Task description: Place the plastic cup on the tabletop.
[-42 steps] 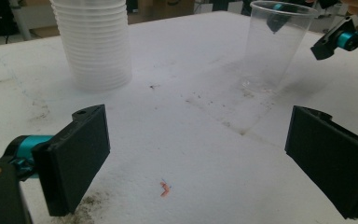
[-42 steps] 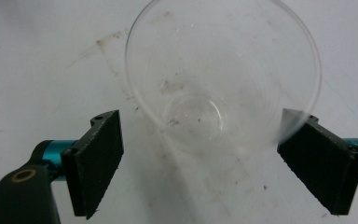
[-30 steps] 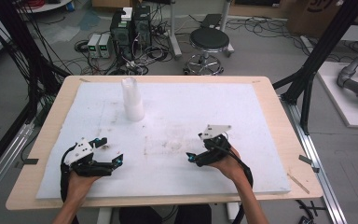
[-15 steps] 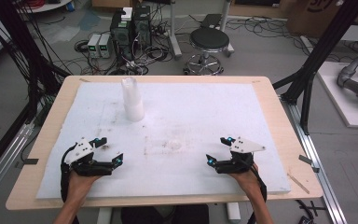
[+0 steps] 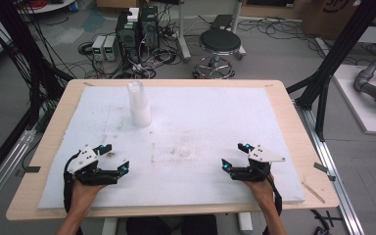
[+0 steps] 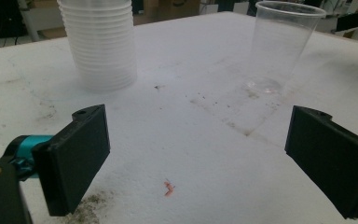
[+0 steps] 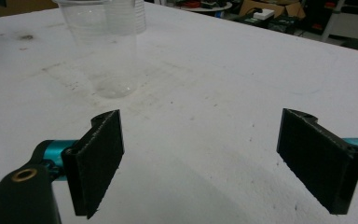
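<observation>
A stack of translucent plastic cups [image 5: 139, 105] stands upright at the back left of the white board [image 5: 215, 112]. A single clear cup [image 5: 181, 152] stands upright near the board's middle. My left gripper [image 5: 117, 157] rests at the near left, open and holding nothing. In its own view the left gripper [image 6: 198, 158] faces the cup stack [image 6: 102, 42] on the left and the clear cup [image 6: 282, 46] on the right, both well ahead. My right gripper [image 5: 232, 155] sits at the near right, open and empty. The right gripper [image 7: 219, 163] sees the clear cup [image 7: 105, 51] ahead to its left.
The white board lies on a wooden table [image 5: 293, 127] whose rim shows all round. Dirt specks mark the board around the clear cup, and a small orange scrap [image 6: 169, 188] lies between the left jaws. A stool [image 5: 219, 44] and electronics [image 5: 137, 24] stand beyond the far edge.
My right gripper has drawn back to the right, away from the clear cup, which stays standing mid-board. The left gripper has not moved.
</observation>
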`<act>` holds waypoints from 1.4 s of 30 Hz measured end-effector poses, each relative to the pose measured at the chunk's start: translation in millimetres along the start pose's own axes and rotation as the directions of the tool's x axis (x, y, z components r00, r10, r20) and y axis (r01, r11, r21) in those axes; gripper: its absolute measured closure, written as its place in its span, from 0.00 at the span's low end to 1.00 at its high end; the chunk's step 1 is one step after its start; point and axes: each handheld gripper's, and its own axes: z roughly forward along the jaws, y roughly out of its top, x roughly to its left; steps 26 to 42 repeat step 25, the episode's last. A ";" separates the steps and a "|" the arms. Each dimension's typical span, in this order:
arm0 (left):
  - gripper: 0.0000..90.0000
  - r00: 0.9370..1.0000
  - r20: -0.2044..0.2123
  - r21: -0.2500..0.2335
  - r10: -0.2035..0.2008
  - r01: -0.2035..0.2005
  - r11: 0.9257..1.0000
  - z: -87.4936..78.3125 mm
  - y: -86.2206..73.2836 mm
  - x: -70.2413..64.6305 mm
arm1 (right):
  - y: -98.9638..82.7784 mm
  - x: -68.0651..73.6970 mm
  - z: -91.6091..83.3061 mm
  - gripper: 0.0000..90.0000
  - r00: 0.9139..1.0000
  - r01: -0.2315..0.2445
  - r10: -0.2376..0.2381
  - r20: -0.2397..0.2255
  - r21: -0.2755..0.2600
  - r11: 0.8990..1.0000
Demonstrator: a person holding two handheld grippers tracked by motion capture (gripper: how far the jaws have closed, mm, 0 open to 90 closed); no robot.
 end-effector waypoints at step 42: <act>0.07 1.000 -0.002 0.000 -0.022 0.022 1.000 0.5 -0.1 1.9 | 0.2 -0.7 4.5 0.17 0.999 -0.028 0.025 0.042 0.063 0.998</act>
